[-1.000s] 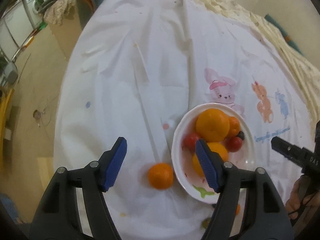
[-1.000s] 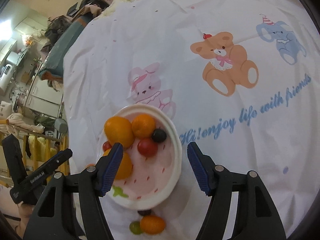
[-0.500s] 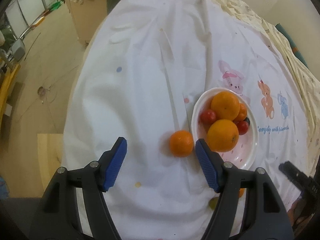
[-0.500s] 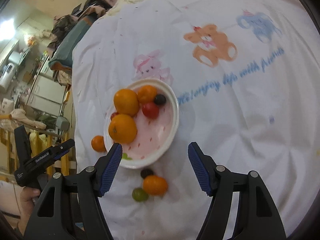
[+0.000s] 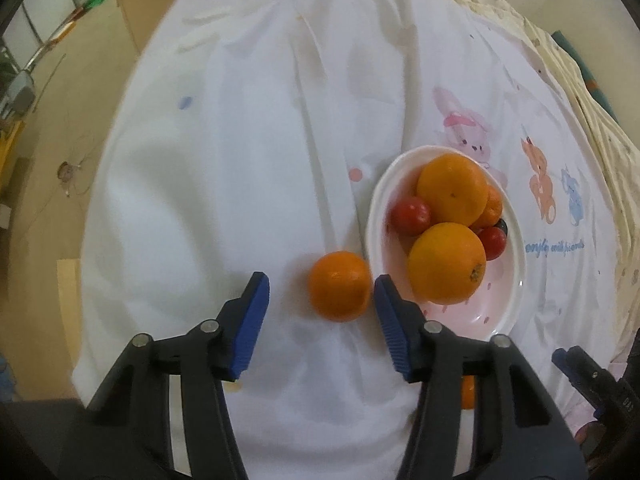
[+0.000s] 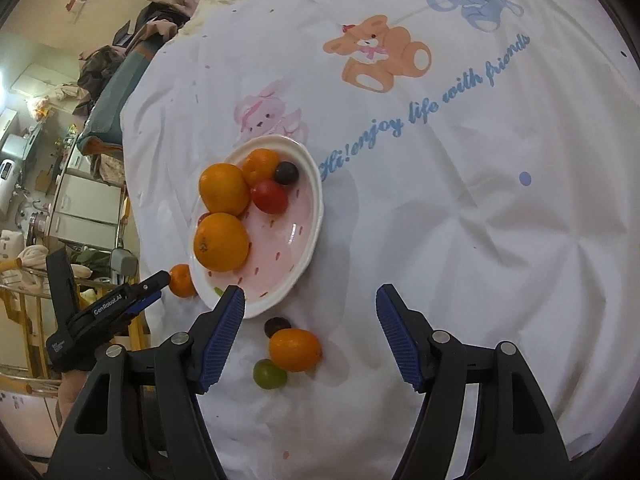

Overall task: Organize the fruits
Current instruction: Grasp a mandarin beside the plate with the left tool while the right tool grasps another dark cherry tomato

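A loose mandarin (image 5: pixel 339 286) lies on the white sheet just left of the pink-and-white bowl (image 5: pixel 374 216). My left gripper (image 5: pixel 320 296) points down over it and its jaws are closing. The mandarin sits between them, close to the right pad, with a gap on the left. The bowl (image 6: pixel 316 200) holds two big oranges, a small tangerine, red tomatoes and a dark grape. My right gripper (image 6: pixel 310 300) stands open above a small orange (image 6: pixel 295 350), a green grape (image 6: pixel 269 374) and a dark grape (image 6: pixel 277 325), gripping none of them.
The sheet with cartoon animals and blue lettering (image 6: pixel 424 108) covers a bed. Its edge drops to the floor (image 5: pixel 48 168) on the left. Furniture and clutter (image 6: pixel 60 200) stand beyond that side. A cream blanket (image 5: pixel 520 32) lies at the far edge.
My left gripper has come down over the loose mandarin and its jaws have narrowed around it. My right gripper has drawn back from the bowl to above the three loose fruits.
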Demonstrator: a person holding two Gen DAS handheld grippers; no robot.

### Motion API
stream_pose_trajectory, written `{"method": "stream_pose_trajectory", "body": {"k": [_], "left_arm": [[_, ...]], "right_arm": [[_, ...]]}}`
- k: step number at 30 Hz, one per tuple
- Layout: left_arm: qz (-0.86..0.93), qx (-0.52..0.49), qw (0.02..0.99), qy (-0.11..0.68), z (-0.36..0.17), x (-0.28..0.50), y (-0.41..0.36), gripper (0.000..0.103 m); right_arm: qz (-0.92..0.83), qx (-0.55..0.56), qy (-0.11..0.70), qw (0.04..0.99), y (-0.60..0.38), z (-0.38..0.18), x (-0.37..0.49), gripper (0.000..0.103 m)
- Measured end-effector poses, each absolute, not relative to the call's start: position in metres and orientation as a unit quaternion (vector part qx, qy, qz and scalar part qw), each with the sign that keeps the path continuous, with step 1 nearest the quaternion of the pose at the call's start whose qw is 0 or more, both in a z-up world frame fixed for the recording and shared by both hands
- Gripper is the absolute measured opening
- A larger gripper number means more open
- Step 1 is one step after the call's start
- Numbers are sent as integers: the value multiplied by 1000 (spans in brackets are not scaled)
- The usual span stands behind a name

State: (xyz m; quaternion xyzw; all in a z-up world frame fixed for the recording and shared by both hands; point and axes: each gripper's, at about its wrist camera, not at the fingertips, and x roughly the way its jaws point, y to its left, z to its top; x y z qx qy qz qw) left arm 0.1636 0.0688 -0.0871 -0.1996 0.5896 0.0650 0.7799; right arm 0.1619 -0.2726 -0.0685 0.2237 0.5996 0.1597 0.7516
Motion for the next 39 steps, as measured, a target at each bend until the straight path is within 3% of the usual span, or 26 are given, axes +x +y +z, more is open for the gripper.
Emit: {"method": "stream_pose_trajectory", "body": {"k": [6,9,16,31,35,39], "left_arm": [[53,-209,764,608,-99,168,57,50],[59,-203,760,615,-103,169,56,32],[68,-183,764,615,-96,165,59,29],[38,-200,794,572,-35,140,63,29],[29,-216,799,560,-22,136,68,29],[13,-249,787,564,-22,137,72,29]], "right_arm": [[164,256,602,739,-279,-73,163,71],[167,258,602,737,-278,-73,164,71],[189,238,609,732,-264,-73,166,71],[237,-51,665,706,-138,-93,160,66],[231,-130,668,696,-113,-109,155,54],[237,-190,659,688,-96,-122,149,49]]}}
